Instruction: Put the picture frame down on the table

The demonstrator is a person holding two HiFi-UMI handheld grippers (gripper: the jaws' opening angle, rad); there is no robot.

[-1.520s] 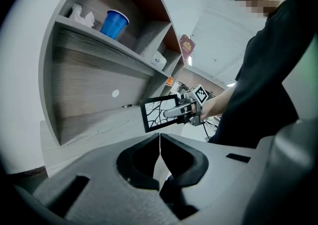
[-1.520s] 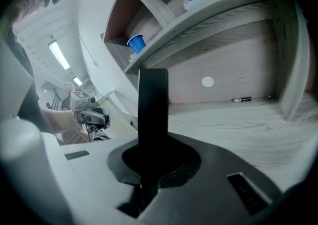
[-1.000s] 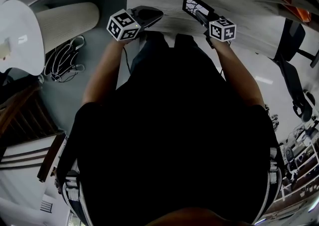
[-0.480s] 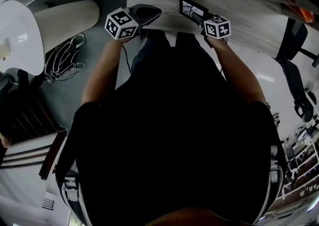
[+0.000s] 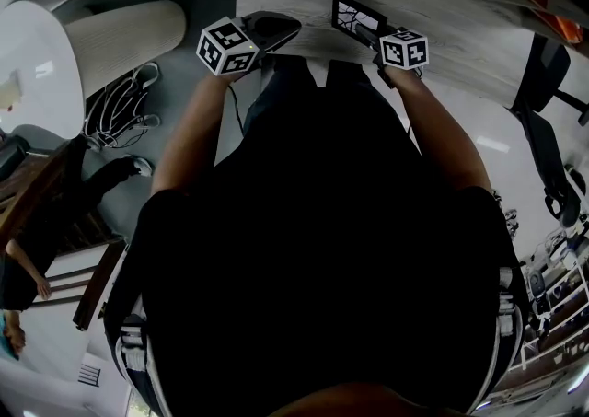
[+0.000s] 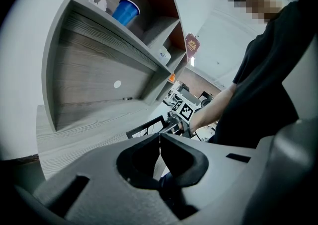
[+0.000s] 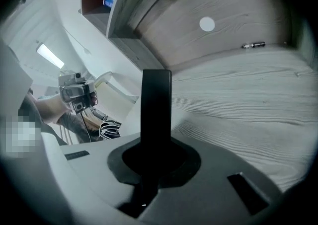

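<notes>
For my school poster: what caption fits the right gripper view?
The right gripper grips a black picture frame edge-on, wood-grain table behind it.

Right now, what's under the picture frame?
Only bare grey wood-grain table shows beneath the picture frame, which the right gripper clamps. The jaws cover its gripped edge; whether it touches the table cannot be told.

No legible text or signs
</notes>
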